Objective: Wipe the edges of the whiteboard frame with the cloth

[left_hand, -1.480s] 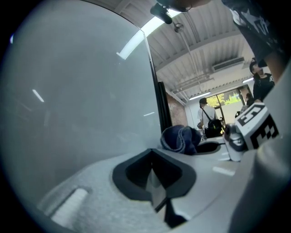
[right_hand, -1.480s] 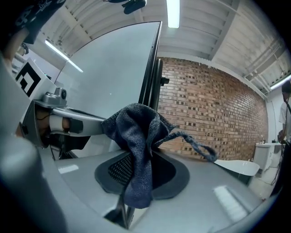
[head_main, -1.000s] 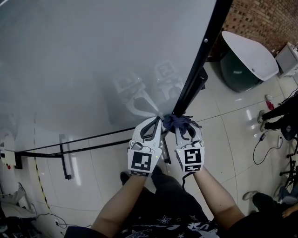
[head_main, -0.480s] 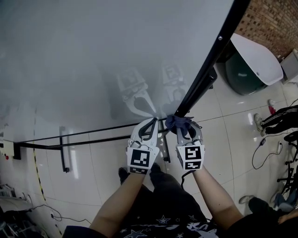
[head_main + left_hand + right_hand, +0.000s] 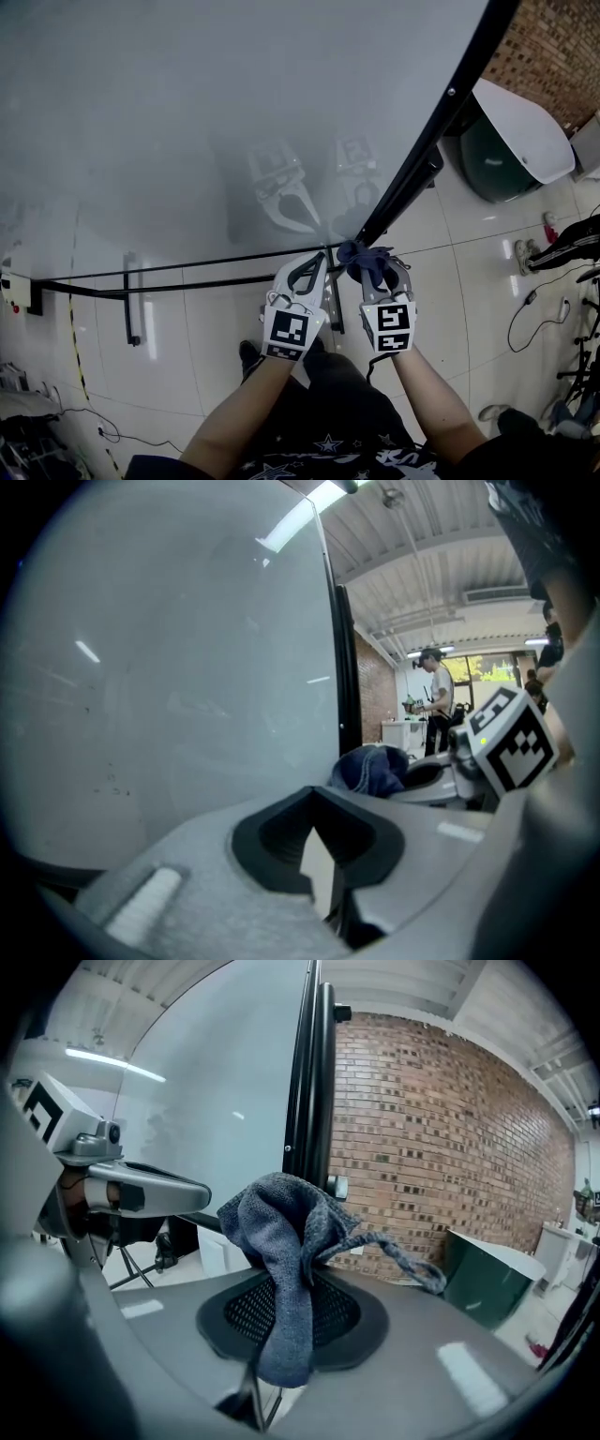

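The cloth (image 5: 364,260) is dark blue and sits in your right gripper (image 5: 375,270), whose jaws are pressed together on its lower part. In the right gripper view its long axis runs from 6 o'clock, where the jaws pinch it, up toward 12 o'clock. There it bunches into a loose knot, and one thin tail strays off toward 4 o'clock. The bunched top points at the whiteboard frame (image 5: 441,112) and looks to be touching it, at the low end of the black right-hand edge.

In the head view that edge is a long black bar. It slants from 1 o'clock down to just below the middle of the picture, and the cloth sits right at its foot. The pale board face (image 5: 187,112) fills everything from 9 to 12 o'clock and mirrors both your tools faintly.

Your left gripper (image 5: 319,264) is just beside the right one, on its 9 o'clock side. Its jaws are drawn together with nothing between them, and its tips are close to the bottom rail of the frame. A brick wall (image 5: 441,1147) stands behind the frame at 3 o'clock in the right gripper view, and a green and white tub (image 5: 511,131) rests on the tiled floor at 2 o'clock in the head view
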`<state>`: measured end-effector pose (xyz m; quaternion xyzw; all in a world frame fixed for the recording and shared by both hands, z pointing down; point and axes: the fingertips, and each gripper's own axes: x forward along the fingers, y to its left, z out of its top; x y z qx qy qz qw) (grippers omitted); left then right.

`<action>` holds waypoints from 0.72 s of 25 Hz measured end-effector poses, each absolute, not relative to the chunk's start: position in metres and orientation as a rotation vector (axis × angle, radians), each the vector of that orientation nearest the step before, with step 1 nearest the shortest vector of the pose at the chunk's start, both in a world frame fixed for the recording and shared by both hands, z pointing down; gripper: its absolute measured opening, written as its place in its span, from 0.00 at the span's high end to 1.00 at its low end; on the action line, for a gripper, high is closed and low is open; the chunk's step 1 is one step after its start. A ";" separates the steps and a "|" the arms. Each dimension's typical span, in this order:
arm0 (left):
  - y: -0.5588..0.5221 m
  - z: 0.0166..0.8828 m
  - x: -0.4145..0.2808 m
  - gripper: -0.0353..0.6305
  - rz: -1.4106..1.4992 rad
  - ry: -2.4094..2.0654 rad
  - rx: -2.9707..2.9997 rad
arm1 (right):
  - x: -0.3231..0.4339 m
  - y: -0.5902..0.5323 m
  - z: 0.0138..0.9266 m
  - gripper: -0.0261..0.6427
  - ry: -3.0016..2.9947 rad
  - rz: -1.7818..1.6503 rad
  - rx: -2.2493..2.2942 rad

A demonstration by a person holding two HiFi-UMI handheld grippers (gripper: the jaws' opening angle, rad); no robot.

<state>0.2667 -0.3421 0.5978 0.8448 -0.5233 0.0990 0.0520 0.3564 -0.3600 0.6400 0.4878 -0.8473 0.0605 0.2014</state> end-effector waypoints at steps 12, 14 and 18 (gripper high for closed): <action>-0.311 0.610 0.281 0.94 0.396 -1.503 2.618 | 0.351 -0.327 0.626 0.85 -2.408 0.051 1.230; -0.309 0.614 0.283 0.94 0.415 -1.489 2.629 | 0.350 -0.326 0.625 0.85 -2.408 0.035 1.211; -0.304 0.619 0.284 0.94 0.448 -1.470 2.636 | 0.352 -0.326 0.621 0.85 -2.413 0.021 1.198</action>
